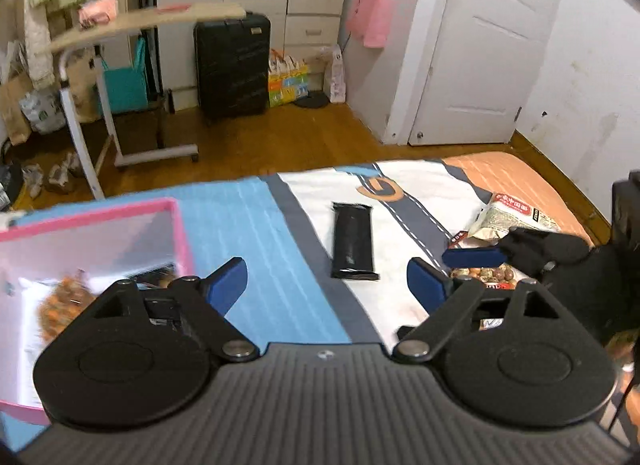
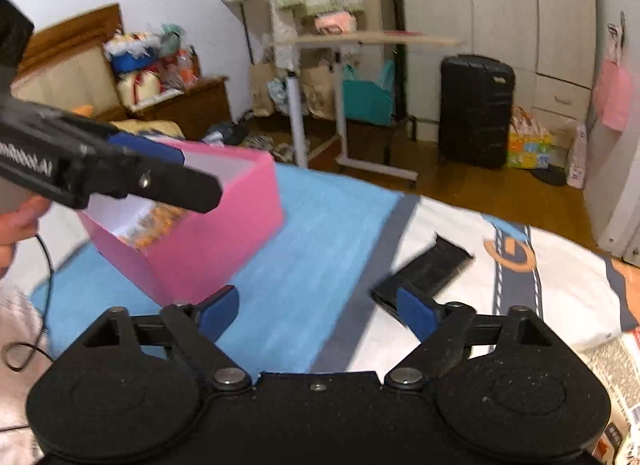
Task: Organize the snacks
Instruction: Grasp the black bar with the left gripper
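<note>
Bed [image 1: 280,233], blue, white and orange cover, in a bedroom with wood floor, wardrobe, black suitcase [image 1: 232,65], rolling side table [image 1: 132,25].

Pink box [image 2: 224,241], open top, on the blue part; an orange snack lies inside.

Black snack packet [image 1: 354,241], flat on the white part, long axis running away from the left gripper toward the foot of the bed.

Printed snack bag [image 1: 516,217], near the orange edge.

Left gripper [image 1: 328,285]: fingers wide apart, empty.

Right gripper [image 2: 320,313]: fingers wide apart, empty.
</note>
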Action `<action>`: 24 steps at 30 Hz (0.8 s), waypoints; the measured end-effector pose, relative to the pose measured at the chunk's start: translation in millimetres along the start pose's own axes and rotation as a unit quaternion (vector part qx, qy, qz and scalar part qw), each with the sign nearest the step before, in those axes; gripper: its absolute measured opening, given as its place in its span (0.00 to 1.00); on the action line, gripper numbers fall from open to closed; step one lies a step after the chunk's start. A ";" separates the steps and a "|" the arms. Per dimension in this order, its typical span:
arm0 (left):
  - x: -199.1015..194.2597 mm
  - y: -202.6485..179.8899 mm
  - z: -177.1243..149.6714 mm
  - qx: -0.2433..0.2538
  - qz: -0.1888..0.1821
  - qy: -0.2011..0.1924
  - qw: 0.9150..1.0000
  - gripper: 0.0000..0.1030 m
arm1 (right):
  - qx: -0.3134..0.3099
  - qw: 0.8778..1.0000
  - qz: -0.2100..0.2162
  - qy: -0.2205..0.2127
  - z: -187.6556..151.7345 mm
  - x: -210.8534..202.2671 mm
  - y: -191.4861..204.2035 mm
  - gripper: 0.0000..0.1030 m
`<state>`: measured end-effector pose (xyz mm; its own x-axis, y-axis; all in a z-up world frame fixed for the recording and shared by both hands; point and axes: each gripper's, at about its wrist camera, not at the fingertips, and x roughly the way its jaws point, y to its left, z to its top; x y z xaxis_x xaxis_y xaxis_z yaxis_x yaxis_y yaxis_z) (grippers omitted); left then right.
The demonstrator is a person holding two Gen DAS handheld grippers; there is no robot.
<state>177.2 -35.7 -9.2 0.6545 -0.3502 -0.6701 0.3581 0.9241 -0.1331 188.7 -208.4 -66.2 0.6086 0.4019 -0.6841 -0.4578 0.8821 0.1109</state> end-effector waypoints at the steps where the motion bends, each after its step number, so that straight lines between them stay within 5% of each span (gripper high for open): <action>1: 10.6 -3.9 -0.9 -0.001 -0.012 0.002 1.000 0.85 | 0.000 1.000 -0.010 0.002 -4.4 8.2 -2.6 0.88; 8: 87.1 -22.5 0.3 0.005 -0.017 0.023 1.000 0.80 | 0.025 0.998 -0.050 -0.018 -17.3 53.2 -18.0 0.88; 12: 131.2 -13.2 2.2 -0.047 -0.032 0.050 0.997 0.72 | 0.032 0.997 -0.065 -0.001 -15.4 79.9 -23.9 0.88; 17: 175.3 -3.6 1.3 -0.093 -0.034 0.081 0.992 0.58 | 0.089 0.995 -0.040 0.036 -12.1 103.6 -40.5 0.88; 19: 190.2 -0.5 0.9 -0.098 -0.035 0.100 0.990 0.42 | 0.100 0.993 -0.038 0.049 -10.8 109.8 -44.2 0.88; 24: 204.8 12.9 -1.0 -0.136 -0.042 0.109 0.984 0.37 | 0.099 0.992 -0.046 0.061 -7.9 118.6 -44.4 0.88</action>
<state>315.2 -95.4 -148.9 0.4619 -0.4128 -0.7850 0.1938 0.9107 -0.3649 276.1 -201.8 -157.9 0.5529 0.2959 -0.7789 -0.2609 0.9493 0.1755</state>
